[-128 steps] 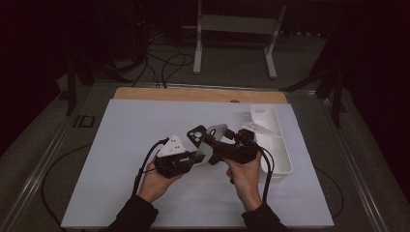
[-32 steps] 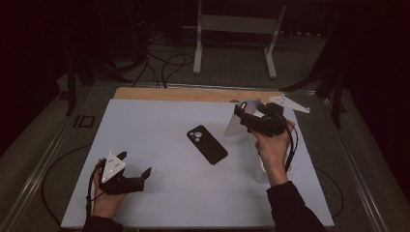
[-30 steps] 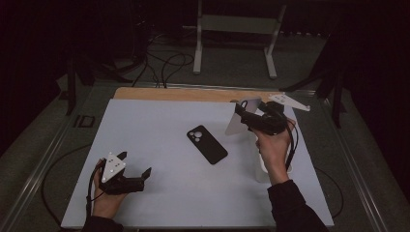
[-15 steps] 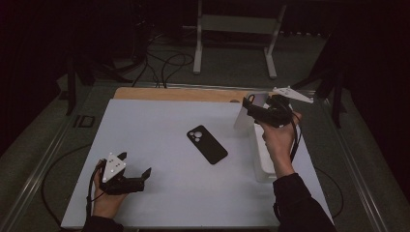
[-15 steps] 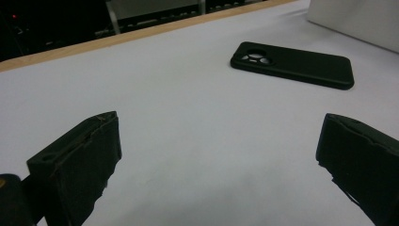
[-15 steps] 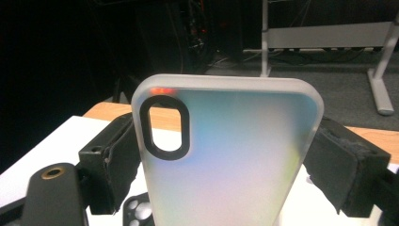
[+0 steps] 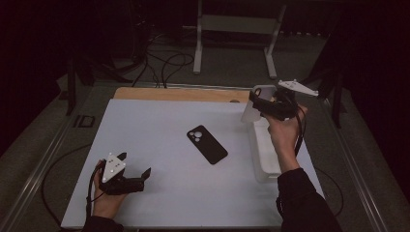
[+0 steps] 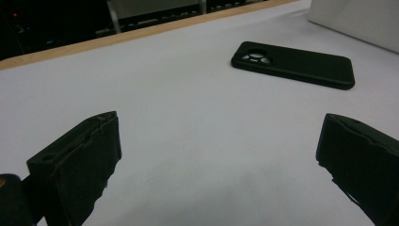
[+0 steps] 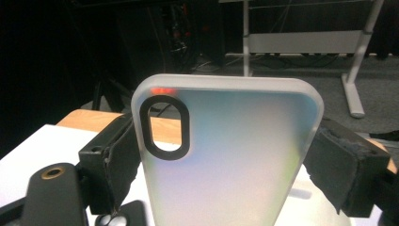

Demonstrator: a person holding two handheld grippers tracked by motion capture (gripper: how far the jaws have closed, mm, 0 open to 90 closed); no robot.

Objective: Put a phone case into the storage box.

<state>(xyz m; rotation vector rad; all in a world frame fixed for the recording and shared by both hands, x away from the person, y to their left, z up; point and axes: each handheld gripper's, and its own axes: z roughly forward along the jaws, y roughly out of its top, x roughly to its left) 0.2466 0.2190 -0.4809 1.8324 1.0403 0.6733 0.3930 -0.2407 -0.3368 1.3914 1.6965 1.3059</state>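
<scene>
High view, right gripper: raised over the far end of the white tray at the table's right side, jaws clamped across the width of a frosted phone case, which stands upright in the air.
High view, left gripper: low on the white table near its front left corner, jaws spread, nothing between them.
High view, black phone: flat on the table mid-way, camera side up, well apart from both grippers.
Left gripper view, jaws: wide apart over bare table; the black phone lies ahead and to the right, with a wall of the white tray behind it.
Right gripper view, frosted phone case: pinched at both long edges by the pads, black-ringed camera cut-out at top left, no tilt to speak of.
Step in hand: by my reading, carrying the case from the tray toward the phone.
Next move: likely lower the case beside or over the phone, open side down and cut-out matched to the lenses; the left gripper may have to steady the phone.
</scene>
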